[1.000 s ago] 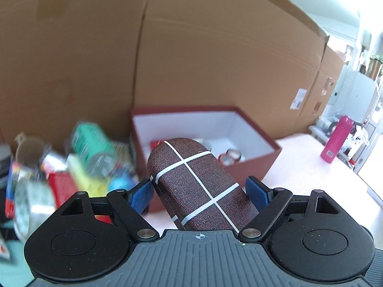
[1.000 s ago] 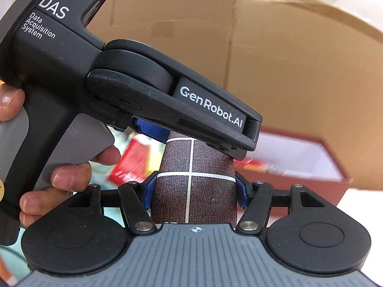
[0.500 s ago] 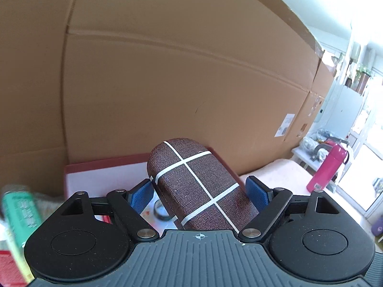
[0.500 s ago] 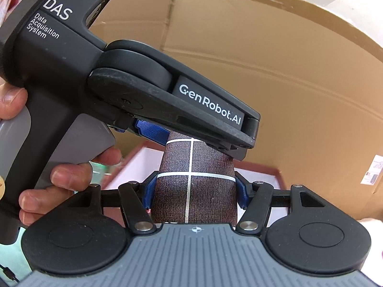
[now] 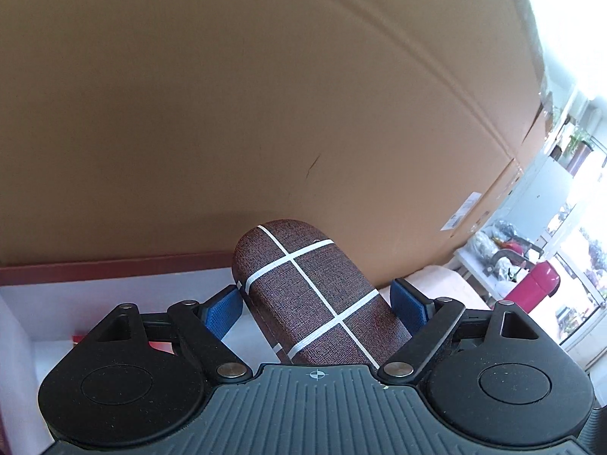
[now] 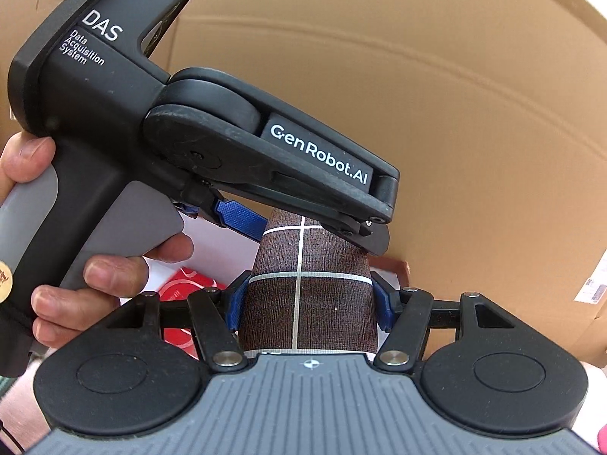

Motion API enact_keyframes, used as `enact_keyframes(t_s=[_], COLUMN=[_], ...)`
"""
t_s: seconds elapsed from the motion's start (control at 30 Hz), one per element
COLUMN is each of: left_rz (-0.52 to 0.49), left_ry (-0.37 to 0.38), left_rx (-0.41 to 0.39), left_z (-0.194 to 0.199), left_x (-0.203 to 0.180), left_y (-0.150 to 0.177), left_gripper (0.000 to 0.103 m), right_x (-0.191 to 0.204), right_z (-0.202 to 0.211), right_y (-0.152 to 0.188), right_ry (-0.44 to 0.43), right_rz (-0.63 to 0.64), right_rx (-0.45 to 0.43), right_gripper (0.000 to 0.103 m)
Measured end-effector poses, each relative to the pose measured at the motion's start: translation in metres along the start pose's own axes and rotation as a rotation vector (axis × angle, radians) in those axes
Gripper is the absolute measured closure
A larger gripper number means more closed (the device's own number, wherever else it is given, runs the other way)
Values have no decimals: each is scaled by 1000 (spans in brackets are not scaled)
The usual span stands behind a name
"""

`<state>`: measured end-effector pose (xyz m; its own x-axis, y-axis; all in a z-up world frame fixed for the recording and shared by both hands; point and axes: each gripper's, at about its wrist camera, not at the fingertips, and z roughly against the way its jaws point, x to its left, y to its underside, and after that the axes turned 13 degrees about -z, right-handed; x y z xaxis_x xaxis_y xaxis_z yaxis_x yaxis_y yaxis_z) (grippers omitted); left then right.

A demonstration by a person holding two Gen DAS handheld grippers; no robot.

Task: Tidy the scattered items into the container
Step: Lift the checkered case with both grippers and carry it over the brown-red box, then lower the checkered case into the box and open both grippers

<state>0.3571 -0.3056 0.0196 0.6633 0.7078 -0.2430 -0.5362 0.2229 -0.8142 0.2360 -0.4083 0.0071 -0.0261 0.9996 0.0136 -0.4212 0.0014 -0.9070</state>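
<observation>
Over the red box [image 5: 114,265], you've got the brown checked case [image 5: 315,295] carried by both tools at once. The right gripper [image 6: 309,299] clamps it across the near end, blue pads pressed flat on both sides. The left gripper [image 5: 316,303] takes it at an angle; its pads [image 5: 224,309] sit against the case's flanks, so I read that as a grip too, though the right-hand pad contact is less clear from its own view. My guess at why two tools: the case is long and rounded, one pinch would let it swing.

The case is not in the box yet; it hangs above the white interior, tilted, far end toward the cardboard wall [image 5: 265,94]. A red packet [image 6: 182,288] already lies inside the box, below the case.

Readable text, all on the left tool's body as seen from the right wrist: "DAS", "Data Acquisition System", "GenRobot.AI". The white sticker [image 6: 593,290] on the cardboard is too small to read.

Your hand [image 6: 95,276] wraps the left tool's trigger grip.
</observation>
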Motion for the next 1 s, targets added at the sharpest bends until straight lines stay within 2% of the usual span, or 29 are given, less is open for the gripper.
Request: enact_keyframes(t_s=[0.27,0.57,0.63,0.67,0.73,0.9,1.0], left_rz=[-30,-72,-79,-85,-112,-229,-279], left_ry=[-32,-68,-75,-86,-120,-178,-239], left_rx=[78,148,163,167,150,103,51], left_z=[-36,-62,-65,-66,-63,-50,-34], left_x=[-8,-13,-14,-15,-17,-41,-50], left_y=[7,7,9,11,12,13,18], left_gripper=[18,18,11,10,8,6,5], right_x=[-15,-15,-13,-12,-10,-3,0], right_z=[-22,-45,-48,-48,-46,-34,-27], right_y=[17,23,25,25,25,28,30], right_ry=[11,63,65,59,68,64,81], right_rz=[0,38,51,52,60,69,32], right_rx=[79,157,169,168,157,99,84], right_gripper=[36,36,35,33,16,5,2])
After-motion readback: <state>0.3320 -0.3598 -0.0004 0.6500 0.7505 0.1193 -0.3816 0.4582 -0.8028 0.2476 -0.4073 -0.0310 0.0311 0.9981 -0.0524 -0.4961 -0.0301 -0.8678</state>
